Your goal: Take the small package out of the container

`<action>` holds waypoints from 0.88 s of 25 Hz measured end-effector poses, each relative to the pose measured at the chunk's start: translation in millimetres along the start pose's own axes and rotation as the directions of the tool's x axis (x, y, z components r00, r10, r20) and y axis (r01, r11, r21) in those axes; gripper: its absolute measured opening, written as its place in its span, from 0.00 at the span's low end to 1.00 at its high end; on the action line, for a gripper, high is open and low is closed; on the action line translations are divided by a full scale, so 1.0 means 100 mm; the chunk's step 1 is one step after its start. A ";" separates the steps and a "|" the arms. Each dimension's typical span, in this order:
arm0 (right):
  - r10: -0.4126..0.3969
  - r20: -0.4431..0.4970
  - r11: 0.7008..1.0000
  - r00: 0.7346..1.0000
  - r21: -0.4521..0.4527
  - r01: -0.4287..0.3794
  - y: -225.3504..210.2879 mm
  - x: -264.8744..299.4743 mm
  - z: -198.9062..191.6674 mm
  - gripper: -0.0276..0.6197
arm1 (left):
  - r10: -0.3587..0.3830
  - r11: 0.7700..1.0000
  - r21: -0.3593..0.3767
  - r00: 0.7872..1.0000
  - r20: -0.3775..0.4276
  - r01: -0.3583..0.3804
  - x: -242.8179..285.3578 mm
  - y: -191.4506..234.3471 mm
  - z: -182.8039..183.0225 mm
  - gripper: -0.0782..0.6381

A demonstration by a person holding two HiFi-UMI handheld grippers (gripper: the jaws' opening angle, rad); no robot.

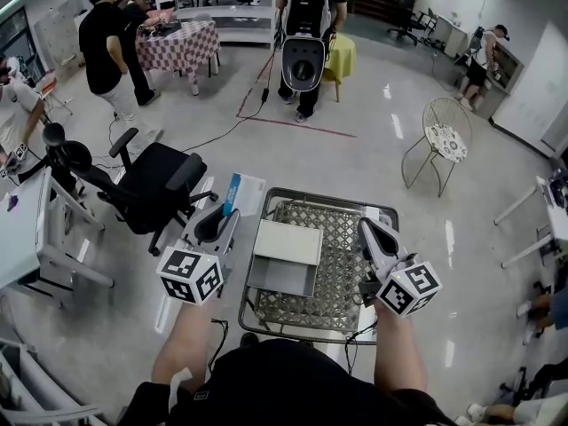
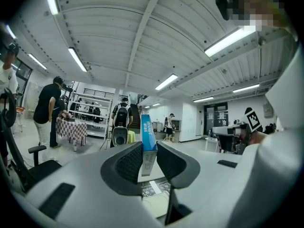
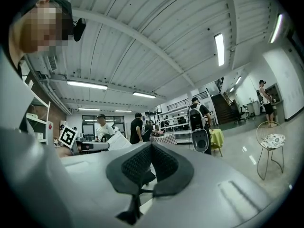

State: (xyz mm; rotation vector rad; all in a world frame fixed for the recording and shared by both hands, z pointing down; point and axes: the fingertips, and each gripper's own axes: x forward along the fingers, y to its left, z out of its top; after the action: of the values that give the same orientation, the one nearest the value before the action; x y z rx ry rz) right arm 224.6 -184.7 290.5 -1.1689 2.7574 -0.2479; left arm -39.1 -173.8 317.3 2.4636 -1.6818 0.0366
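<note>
My left gripper (image 2: 148,151) pinches the small package (image 2: 147,133) by its flat sides, mid-frame, just left of the container (image 1: 348,264). I think it is light and stiff. My right gripper (image 3: 151,152) is closed up, empty.

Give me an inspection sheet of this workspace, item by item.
Surface: glossy grey floor under grey wire-mesh container.
Job's things: small blue-and-white package, held just outside container's left rim.
Clutter: white flat box overlapping grey flat box inside container.
Grippers: left gripper shut on package; right gripper shut, empty.
Cables: black cable across floor.
Surroundings: black office chair, wire chair, people standing.
</note>
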 end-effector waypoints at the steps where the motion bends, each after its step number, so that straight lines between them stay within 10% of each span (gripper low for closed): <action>1: 0.001 -0.004 1.000 1.000 -0.002 -0.001 0.01 0.01 -0.01 0.05 | -0.004 1.000 -0.001 1.000 -0.002 0.004 0.00 0.00 0.00 0.24; 22: 0.012 -0.026 1.000 1.000 -0.019 -0.012 0.20 0.06 -0.08 0.05 | -0.016 1.000 0.000 1.000 -0.017 0.016 -0.10 -0.01 -0.02 0.24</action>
State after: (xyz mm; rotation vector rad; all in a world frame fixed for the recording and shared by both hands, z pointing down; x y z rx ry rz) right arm 204.3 -174.5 293.9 -1.1616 2.7939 -0.2380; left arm -42.0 -164.2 318.4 2.4702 -1.6549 0.0560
